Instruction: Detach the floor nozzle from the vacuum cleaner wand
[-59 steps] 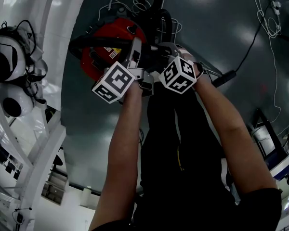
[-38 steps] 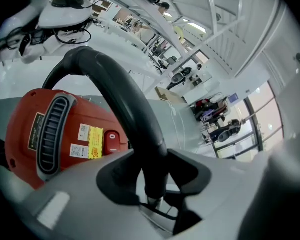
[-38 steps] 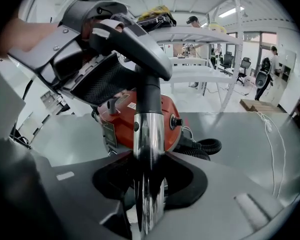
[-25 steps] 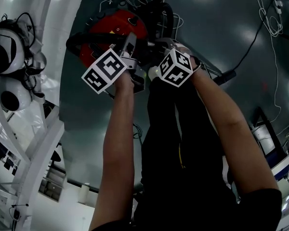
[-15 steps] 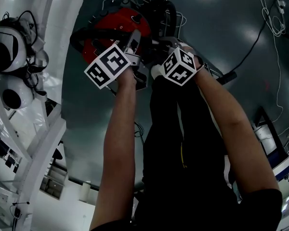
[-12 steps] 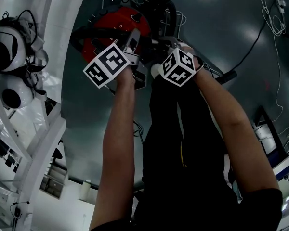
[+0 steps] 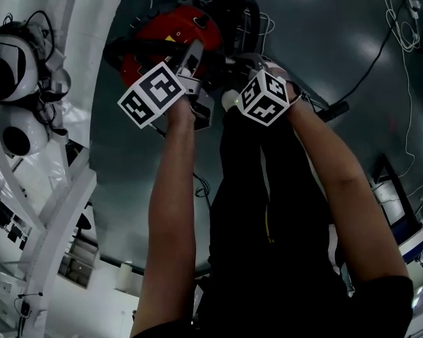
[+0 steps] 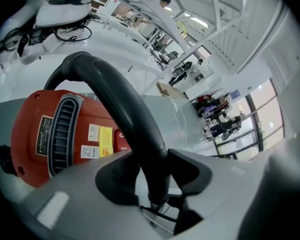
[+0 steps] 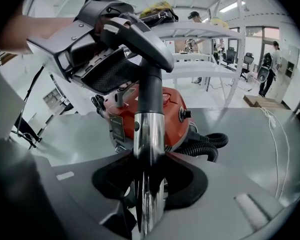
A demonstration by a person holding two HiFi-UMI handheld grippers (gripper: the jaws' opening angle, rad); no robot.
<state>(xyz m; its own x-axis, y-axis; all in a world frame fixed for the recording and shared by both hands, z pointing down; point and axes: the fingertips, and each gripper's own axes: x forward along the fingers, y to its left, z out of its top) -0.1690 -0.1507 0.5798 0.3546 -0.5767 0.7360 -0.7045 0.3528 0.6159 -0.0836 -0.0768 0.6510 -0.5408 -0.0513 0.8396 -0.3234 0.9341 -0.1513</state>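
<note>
The red vacuum cleaner body (image 7: 170, 27) stands on the grey floor below my hands. My left gripper (image 8: 152, 176) is shut on the black curved handle tube (image 8: 125, 111), with the red body (image 8: 55, 134) behind it. My right gripper (image 9: 149, 176) is shut on the chrome wand (image 9: 149, 134), just below where it enters the black handle (image 9: 145, 39). In the right gripper view the left gripper (image 9: 121, 51) clasps that handle from the upper left. Both marker cubes (image 7: 151, 94) (image 7: 266, 98) sit close together in the head view. No floor nozzle shows in any view.
A black ribbed hose (image 9: 210, 144) coils beside the vacuum body. White racks with black-and-white headsets (image 7: 10, 69) stand on the left. Cables (image 7: 402, 34) trail over the grey floor on the right. People and desks are far off in the background.
Since the earliest frame the left gripper's cube has shifted slightly left and up. Over the last second both grippers keep their holds and barely move.
</note>
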